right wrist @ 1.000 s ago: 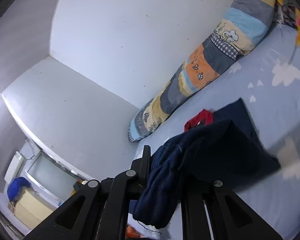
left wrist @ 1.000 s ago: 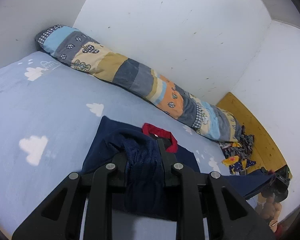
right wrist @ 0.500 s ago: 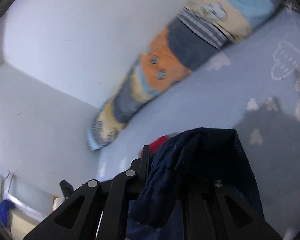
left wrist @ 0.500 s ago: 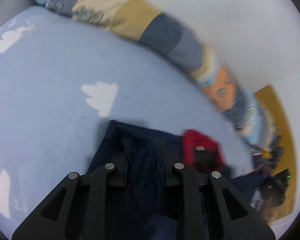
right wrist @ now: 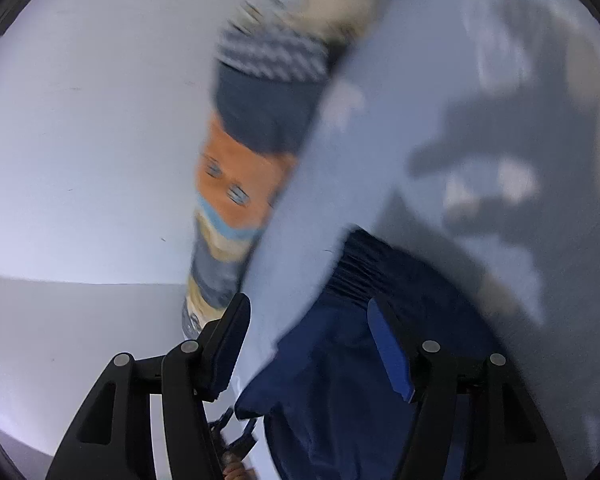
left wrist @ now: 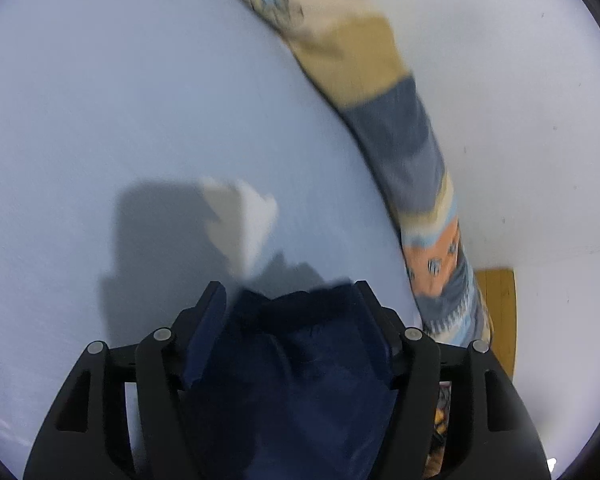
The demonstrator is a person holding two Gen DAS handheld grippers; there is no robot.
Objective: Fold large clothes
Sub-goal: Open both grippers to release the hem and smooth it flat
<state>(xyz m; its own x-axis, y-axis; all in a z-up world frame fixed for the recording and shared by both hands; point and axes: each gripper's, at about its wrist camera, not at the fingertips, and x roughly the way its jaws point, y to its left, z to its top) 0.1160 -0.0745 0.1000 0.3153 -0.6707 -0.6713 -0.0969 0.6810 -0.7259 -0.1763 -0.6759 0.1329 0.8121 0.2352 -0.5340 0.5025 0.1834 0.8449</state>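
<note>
From the left wrist, the left gripper (left wrist: 290,300), which pinched the navy garment (left wrist: 300,364) tightly a second ago, now has its fingers spread with the cloth slack between them over the pale blue bed (left wrist: 120,120). From the right wrist, the right gripper (right wrist: 308,320) has opened too, the garment lying loose on the bed, so this fold looks laid down. A patchwork bolster (right wrist: 256,132) lines the white wall (left wrist: 500,80).
</note>
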